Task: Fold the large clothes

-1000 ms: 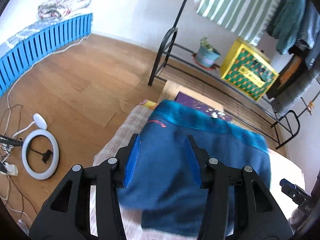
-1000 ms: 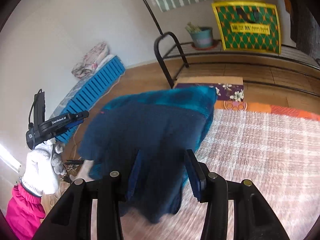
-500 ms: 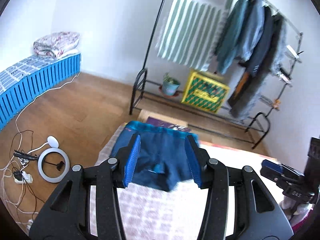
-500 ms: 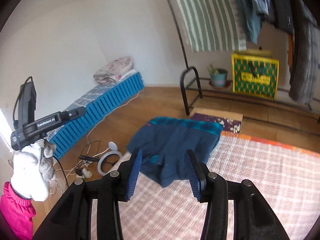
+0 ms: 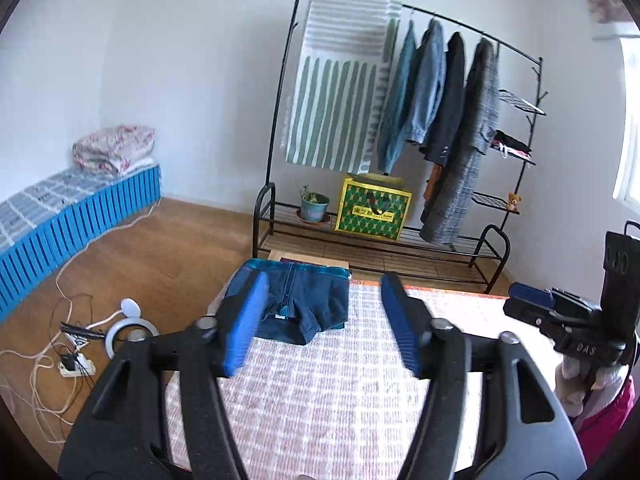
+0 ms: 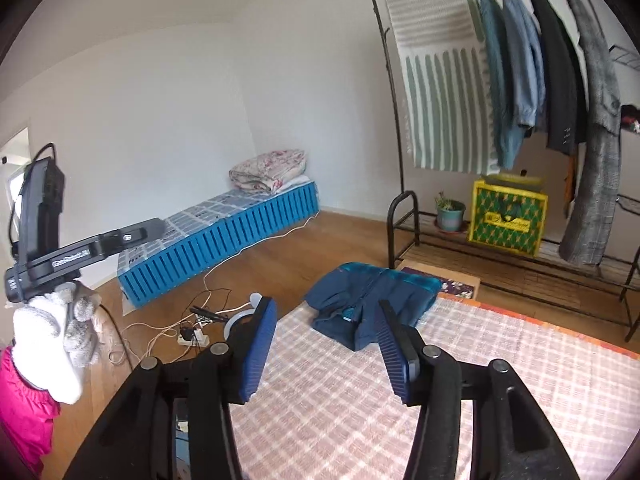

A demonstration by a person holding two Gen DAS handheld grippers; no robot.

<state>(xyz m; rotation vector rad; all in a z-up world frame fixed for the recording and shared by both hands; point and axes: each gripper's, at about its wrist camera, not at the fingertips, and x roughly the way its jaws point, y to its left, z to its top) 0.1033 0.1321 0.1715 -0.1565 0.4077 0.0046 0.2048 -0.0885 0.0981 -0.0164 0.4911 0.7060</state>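
A folded dark blue garment with a teal edge lies at the far left corner of the pink checked mat. It also shows in the right wrist view on the mat. My left gripper is open and empty, raised well back from the garment. My right gripper is open and empty, also raised and back from it. The right gripper shows at the right of the left wrist view, and the left gripper at the left of the right wrist view.
A black clothes rack with hanging coats and a striped towel stands behind the mat, with a yellow-green box and a potted plant on its shelf. A blue bench lines the left wall. A ring light and cables lie on the wood floor.
Both grippers let go of the blue garment, opened wider and pulled up and back. The garment now lies folded on the mat's far corner.
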